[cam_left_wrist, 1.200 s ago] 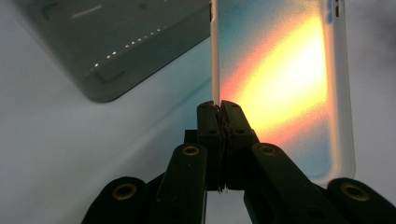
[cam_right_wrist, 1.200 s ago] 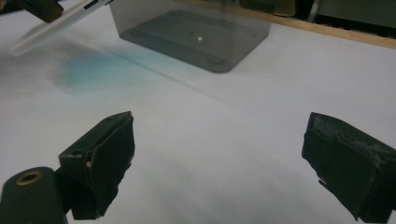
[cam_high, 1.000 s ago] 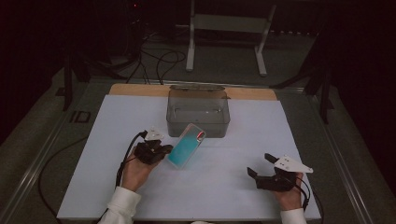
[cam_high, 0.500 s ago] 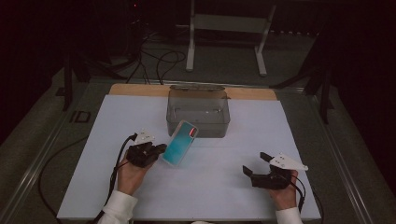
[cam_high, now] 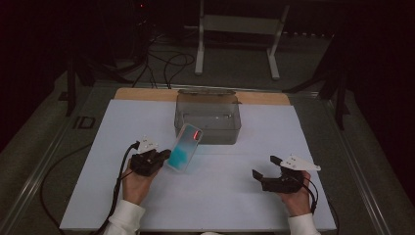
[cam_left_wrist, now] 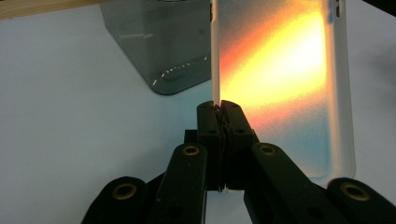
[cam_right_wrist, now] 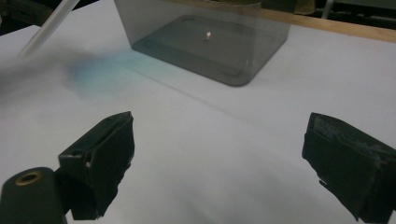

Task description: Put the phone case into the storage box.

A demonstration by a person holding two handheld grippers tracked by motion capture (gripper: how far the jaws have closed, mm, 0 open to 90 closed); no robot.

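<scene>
A translucent phone case [cam_high: 185, 147], teal with an orange glow, is held above the white table by one long edge. My left gripper [cam_high: 164, 155] is shut on that edge; in the left gripper view the jaws [cam_left_wrist: 219, 109] pinch the rim of the case [cam_left_wrist: 280, 70], which stands upright. The case hangs just in front of a grey see-through bin [cam_high: 208, 117]. My right gripper [cam_high: 264, 166] rests low at the table's right front, open, with nothing between its pads [cam_right_wrist: 219, 140]. The case's edge [cam_right_wrist: 46, 23] shows at that view's top left.
The bin [cam_right_wrist: 201, 37] stands at the back middle of the white table sheet [cam_high: 122, 127], near a wooden strip [cam_high: 147, 93] along the far edge. A cable [cam_high: 122, 166] trails from the left gripper. A metal stand [cam_high: 235, 29] is on the floor beyond.
The left hand has drifted slightly left and toward me, and the case has turned from tilted to more upright with its flat face showing. The right hand has barely shifted.
</scene>
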